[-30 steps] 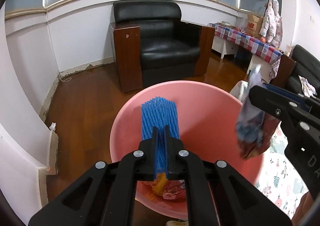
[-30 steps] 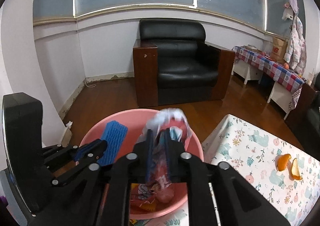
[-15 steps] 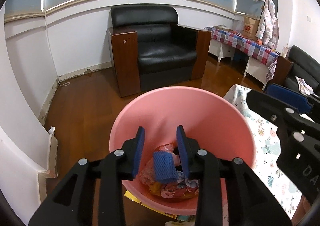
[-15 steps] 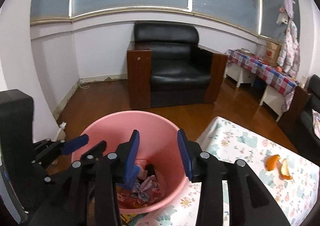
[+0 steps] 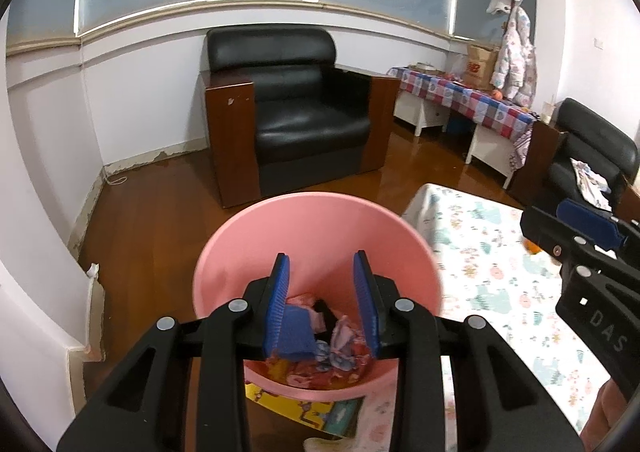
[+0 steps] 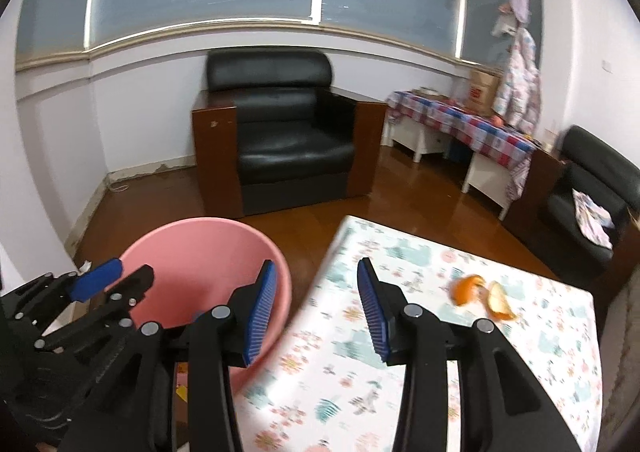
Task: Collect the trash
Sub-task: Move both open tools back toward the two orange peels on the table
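A pink bin [image 5: 316,236] stands on the floor beside the table; it also shows in the right wrist view [image 6: 192,252]. Inside lie a blue foam net [image 5: 296,336] and crumpled wrappers [image 5: 344,348]. My left gripper [image 5: 322,304] is open and empty above the bin. My right gripper [image 6: 316,308] is open and empty over the table's left edge. Orange peels [image 6: 480,296] lie on the floral tablecloth [image 6: 400,372] to its right.
A black armchair [image 5: 288,120] with wooden sides stands against the far wall. A side table with a checked cloth [image 5: 468,100] and a second black chair [image 5: 592,156] are at the right. A colourful paper [image 5: 312,412] lies under the bin.
Both grippers opened and dropped their loads into the bin: the left the blue foam net, the right the crumpled wrapper. The right gripper then swung right over the table.
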